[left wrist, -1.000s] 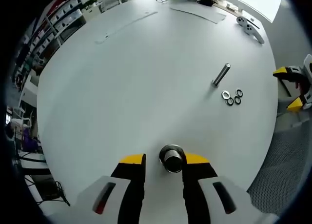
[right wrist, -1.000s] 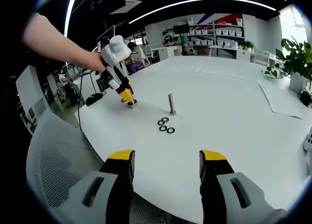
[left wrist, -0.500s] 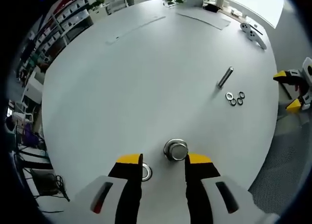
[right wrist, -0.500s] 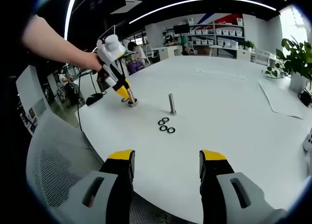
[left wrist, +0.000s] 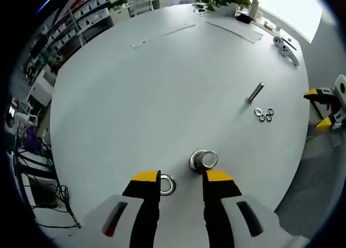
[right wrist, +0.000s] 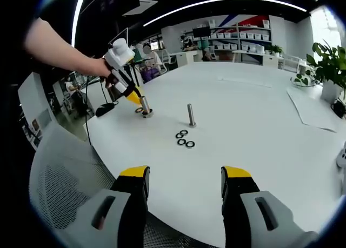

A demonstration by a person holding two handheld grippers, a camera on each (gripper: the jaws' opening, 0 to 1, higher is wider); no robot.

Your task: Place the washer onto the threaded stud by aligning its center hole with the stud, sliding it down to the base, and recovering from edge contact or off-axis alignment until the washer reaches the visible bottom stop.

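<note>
A washer (left wrist: 166, 185) lies flat on the white counter (left wrist: 162, 96), just beside the upright stud (left wrist: 204, 160) and not on it. The left gripper (left wrist: 180, 178) hovers just short of that stud, jaws apart, holding nothing. Three more washers (right wrist: 184, 138) lie near a second stud (right wrist: 190, 115). The right gripper (right wrist: 184, 175) hangs at the counter's edge, jaws wide, holding nothing.

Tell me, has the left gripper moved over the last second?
Yes. In the right gripper view the left gripper has pulled up and back from the stud, toward the table's edge.
</note>
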